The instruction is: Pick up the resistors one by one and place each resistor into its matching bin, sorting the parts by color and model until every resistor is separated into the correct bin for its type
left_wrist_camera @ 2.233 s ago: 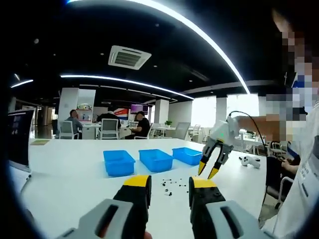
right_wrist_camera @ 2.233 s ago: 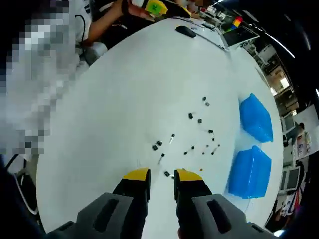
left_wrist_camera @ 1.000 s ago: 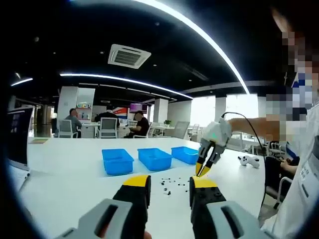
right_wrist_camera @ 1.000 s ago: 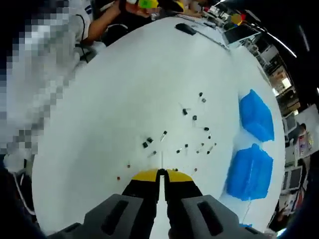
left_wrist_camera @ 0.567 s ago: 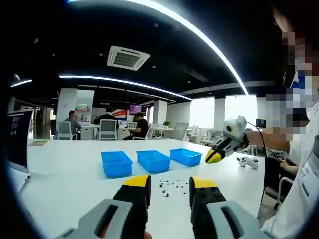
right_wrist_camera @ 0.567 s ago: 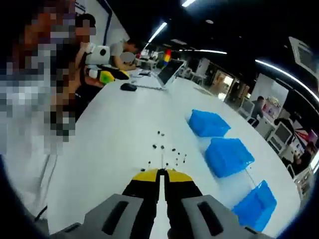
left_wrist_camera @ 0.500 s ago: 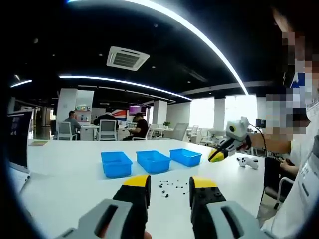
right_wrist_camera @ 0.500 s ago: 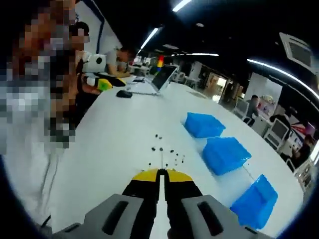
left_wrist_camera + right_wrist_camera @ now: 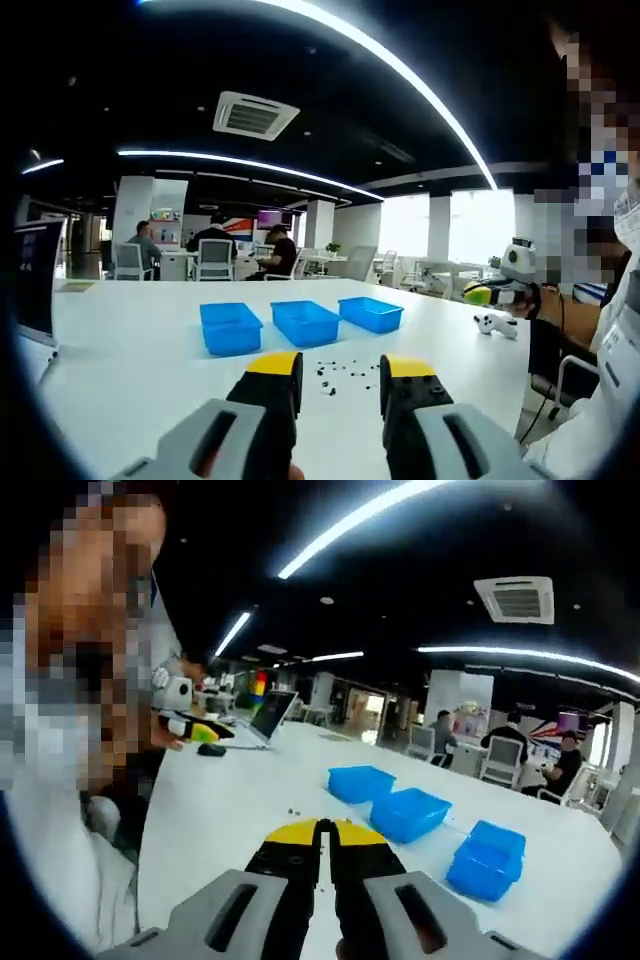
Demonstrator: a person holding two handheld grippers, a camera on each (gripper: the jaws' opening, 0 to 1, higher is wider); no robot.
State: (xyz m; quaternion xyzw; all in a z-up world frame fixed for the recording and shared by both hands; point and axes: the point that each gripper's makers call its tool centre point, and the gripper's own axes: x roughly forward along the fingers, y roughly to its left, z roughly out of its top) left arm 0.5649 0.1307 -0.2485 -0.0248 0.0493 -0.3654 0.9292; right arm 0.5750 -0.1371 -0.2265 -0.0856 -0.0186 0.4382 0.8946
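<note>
- Left gripper view: the left gripper (image 9: 340,365) hovers low over the white table (image 9: 130,350), jaws parted with a clear gap and nothing between them.
- Loose resistors (image 9: 345,372) lie scattered on the table just past the jaw tips; too small to tell which way each points.
- Three blue bins (image 9: 303,321) stand in a row beyond the scatter, with bare tabletop all around them.
- The right gripper (image 9: 490,291) is held off to the right, above the table's far edge.
- Right gripper view: the right gripper (image 9: 323,830) has its jaws pressed together on a thin wire lead (image 9: 324,852) that runs straight along the jaw line; the part's body cannot be made out.
- The bins (image 9: 405,812) lie ahead to the right.
</note>
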